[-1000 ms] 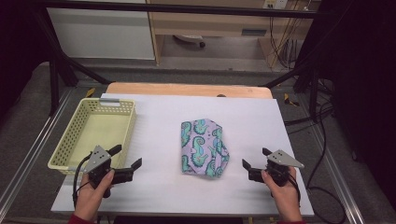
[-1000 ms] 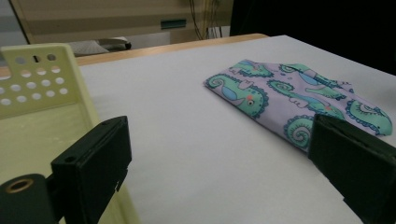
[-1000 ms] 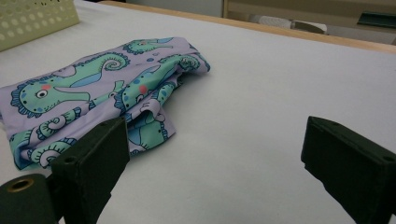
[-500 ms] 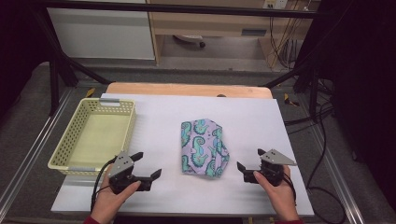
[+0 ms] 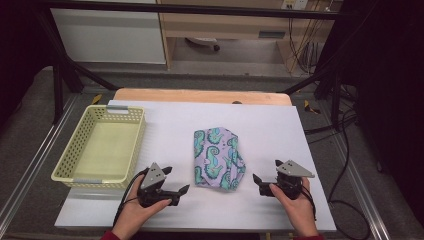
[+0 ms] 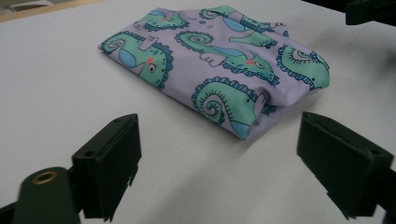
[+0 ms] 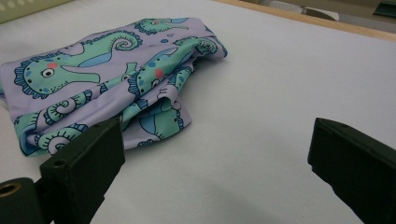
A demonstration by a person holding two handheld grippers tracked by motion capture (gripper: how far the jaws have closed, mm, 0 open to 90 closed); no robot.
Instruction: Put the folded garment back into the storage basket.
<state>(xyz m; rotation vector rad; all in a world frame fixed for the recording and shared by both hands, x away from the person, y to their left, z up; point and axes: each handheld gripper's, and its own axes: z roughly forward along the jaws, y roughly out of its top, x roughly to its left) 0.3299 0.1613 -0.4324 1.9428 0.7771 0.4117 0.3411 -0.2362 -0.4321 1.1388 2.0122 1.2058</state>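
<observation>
A pale yellow plastic basket (image 5: 100,147) with little holes in its walls sits on the left side of the white table (image 5: 280,130). Nothing lies inside it; you can see its bare bottom. In the middle of the table, a bit toward the near edge, lies a folded cloth (image 5: 218,158). It is light purple with green seahorses on it, and the seahorses have curly tails, blue patches and small pink cheeks. The cloth is folded into a soft, puffy bundle with some wrinkles along its edges. The left gripper (image 5: 176,182) is near the front edge, just left of the cloth and not touching it. Its jaws are wide apart with nothing between them, though they have just been closing a little. The right gripper (image 5: 261,183) is just to the right of the cloth's near corner. Its jaws are also wide apart and hold nothing. Each gripper is held in a person's hand.
</observation>
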